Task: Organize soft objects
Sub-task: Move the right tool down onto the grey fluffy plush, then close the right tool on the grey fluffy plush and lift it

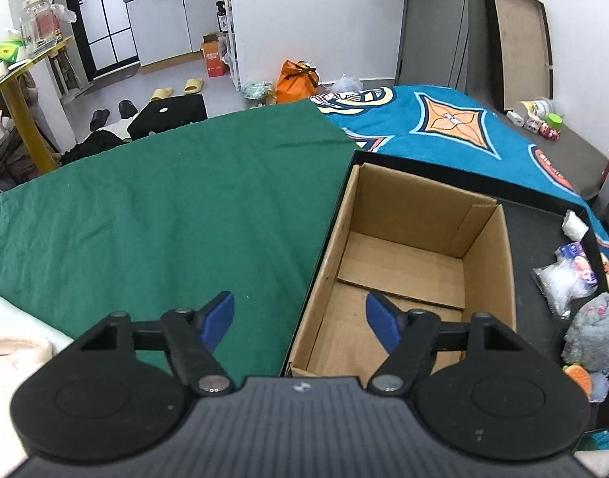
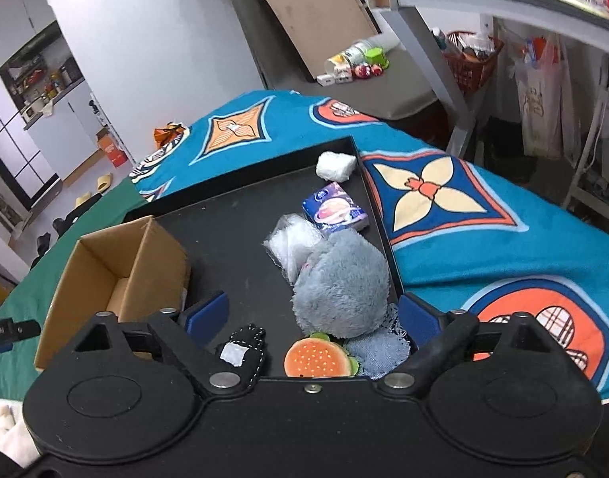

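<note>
An empty cardboard box (image 1: 408, 263) stands in a black tray (image 2: 225, 223); the box also shows in the right wrist view (image 2: 117, 275). My left gripper (image 1: 300, 320) is open and empty, over the box's near left edge. My right gripper (image 2: 312, 314) is open, its fingers either side of a grey plush toy (image 2: 344, 286). Near the plush lie a burger-shaped toy (image 2: 318, 358), a denim patch (image 2: 380, 352), a black pouch (image 2: 244, 348), a clear plastic bag (image 2: 290, 243), a tissue pack (image 2: 336, 207) and a white wad (image 2: 336, 165).
The tray sits on a bed with a green sheet (image 1: 165, 207) and a blue patterned blanket (image 2: 483, 207). A grey desk (image 2: 483, 4) stands to the right. The floor past the bed holds slippers (image 1: 193, 85) and an orange bag (image 1: 296, 79).
</note>
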### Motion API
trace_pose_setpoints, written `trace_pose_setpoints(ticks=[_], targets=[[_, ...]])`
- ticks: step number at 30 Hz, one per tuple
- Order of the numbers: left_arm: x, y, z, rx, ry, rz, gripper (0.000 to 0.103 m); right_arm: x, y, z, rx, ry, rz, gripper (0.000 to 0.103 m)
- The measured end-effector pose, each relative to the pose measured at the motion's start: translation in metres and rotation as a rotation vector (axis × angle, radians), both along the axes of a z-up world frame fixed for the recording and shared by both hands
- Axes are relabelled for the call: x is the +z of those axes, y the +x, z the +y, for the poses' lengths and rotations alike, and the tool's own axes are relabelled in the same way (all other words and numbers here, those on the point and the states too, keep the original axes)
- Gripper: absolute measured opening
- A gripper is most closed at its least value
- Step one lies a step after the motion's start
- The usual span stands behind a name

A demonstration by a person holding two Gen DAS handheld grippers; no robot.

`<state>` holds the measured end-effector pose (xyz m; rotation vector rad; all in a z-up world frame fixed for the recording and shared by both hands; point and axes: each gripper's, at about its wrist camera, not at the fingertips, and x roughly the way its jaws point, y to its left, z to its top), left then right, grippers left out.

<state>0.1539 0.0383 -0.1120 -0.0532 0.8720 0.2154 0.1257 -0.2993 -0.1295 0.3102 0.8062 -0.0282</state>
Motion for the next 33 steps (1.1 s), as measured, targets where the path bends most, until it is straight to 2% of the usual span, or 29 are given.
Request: trace_pose_setpoints(ticks=[12, 17, 24, 30, 32, 33], targets=[[-0.025, 0.013, -0.003, -0.007, 0.066, 0.023, 0.054, -0.03, 0.024, 0.0, -0.042, 0.014, 0.026, 0.085], [-0.033, 0.021, -0.004, -0.015, 0.065, 0.041, 0.045, -0.044, 0.034, -0.003, -0.07, 0.024, 0.046, 0.083], [-0.041, 0.025, -0.012, -0.033, 0.125, 0.046, 0.041, -0.059, 0.047, -0.009, -0.1, 0.043, 0.057, 0.083], [-0.039, 0.026, -0.013, -0.029, 0.155, 0.037, 0.041, -0.07, 0.048, -0.011, -0.098, 0.064, 0.024, 0.07], [-0.04, 0.025, -0.016, -0.042, 0.17, 0.033, 0.041, -0.071, 0.047, -0.012, -0.104, 0.076, 0.012, 0.061], [-0.041, 0.026, -0.018, -0.052, 0.174, 0.035, 0.039, -0.071, 0.047, -0.013, -0.107, 0.079, 0.005, 0.06]])
